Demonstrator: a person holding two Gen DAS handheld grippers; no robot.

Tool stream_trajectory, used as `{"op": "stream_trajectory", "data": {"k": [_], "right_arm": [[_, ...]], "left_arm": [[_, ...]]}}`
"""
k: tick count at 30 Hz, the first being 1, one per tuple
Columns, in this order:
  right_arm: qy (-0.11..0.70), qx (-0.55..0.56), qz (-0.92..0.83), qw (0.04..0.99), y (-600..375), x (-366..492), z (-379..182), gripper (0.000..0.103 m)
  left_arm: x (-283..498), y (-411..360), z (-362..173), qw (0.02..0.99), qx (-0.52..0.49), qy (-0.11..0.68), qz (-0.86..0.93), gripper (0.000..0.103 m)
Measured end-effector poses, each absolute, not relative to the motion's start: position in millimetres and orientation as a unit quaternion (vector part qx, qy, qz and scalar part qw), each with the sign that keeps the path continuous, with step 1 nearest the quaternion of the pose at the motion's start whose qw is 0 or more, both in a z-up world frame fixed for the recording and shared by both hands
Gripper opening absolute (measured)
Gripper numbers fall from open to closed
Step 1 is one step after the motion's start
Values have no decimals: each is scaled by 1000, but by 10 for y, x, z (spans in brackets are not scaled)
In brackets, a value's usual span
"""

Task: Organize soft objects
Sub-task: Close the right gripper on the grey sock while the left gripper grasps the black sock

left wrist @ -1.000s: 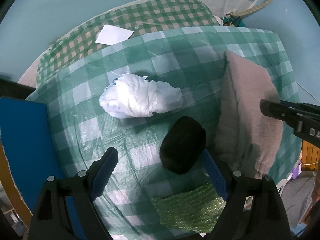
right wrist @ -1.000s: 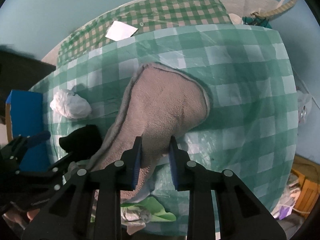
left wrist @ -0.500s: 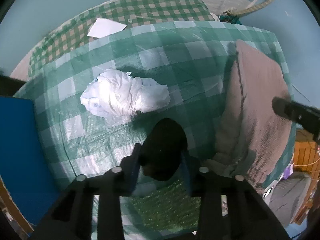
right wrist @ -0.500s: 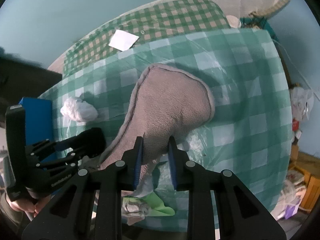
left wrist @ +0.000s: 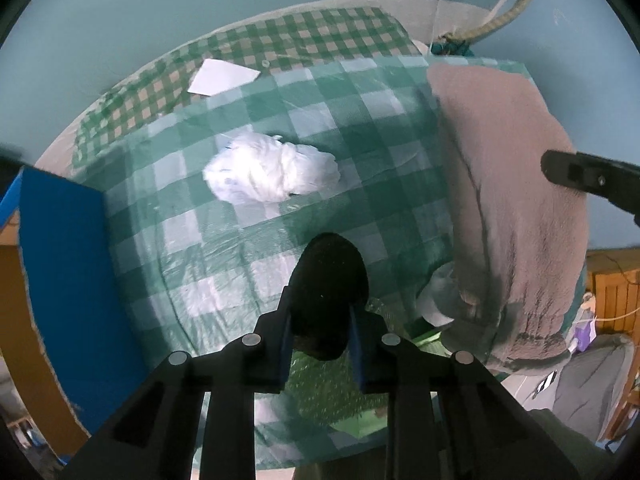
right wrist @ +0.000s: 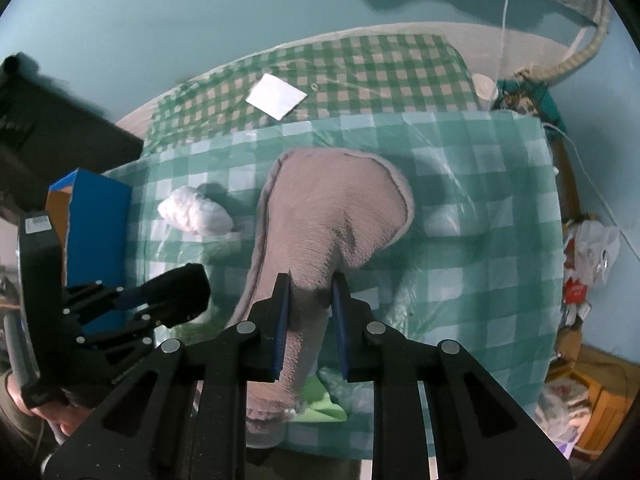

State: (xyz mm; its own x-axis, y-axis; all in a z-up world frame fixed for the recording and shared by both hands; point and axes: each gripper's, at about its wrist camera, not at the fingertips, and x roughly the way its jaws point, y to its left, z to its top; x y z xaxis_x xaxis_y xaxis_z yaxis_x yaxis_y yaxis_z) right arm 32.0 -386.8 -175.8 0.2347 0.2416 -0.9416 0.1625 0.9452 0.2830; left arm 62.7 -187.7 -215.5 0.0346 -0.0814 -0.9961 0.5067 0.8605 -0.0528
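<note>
The left gripper (left wrist: 320, 320) pinched the black soft object (left wrist: 327, 304) at lower centre; the blue box (left wrist: 64, 264) stood at frame left. The right gripper (right wrist: 309, 320) clamped the grey cloth (right wrist: 336, 208), which ran upward across the worktop (right wrist: 480, 200).

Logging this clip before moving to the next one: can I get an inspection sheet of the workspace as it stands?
Surface: table under green-and-white checked plastic cloth.
Job's things: dark fuzzy soft lump; grey fleece cloth, one end hanging over the near edge; crumpled white plastic bag.
Clutter: white paper sheet; green bubble wrap; blue box.
Grippers: left hand-held gripper clamps the lump; right hand-held gripper pinches the fleece.
Cables: thin white cord, braided rope.
Surroundings: teal wall.
</note>
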Motion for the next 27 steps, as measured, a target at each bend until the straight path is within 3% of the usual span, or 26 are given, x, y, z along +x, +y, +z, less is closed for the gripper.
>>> {"op": "stream_trajectory", "data": {"k": [11,20,23,27], "right_arm": [[611,149,49,776,-3696,296,-1587,16],[627,159,53,761,-3656,363,-1887,15],[637,171,47,750,-3706,410,-2062,18],[656,181,30,732,-3778,429,-2258,31]], "left_arm": [[617,-1590,-1771,729,114,647,-194,23],[539,-1425,-1713,733,102,646,-185,23],[524,-1379,-1757,730,100,653,-179,23],[503,-1338,-1780,729,98,654,-175,23]]}}
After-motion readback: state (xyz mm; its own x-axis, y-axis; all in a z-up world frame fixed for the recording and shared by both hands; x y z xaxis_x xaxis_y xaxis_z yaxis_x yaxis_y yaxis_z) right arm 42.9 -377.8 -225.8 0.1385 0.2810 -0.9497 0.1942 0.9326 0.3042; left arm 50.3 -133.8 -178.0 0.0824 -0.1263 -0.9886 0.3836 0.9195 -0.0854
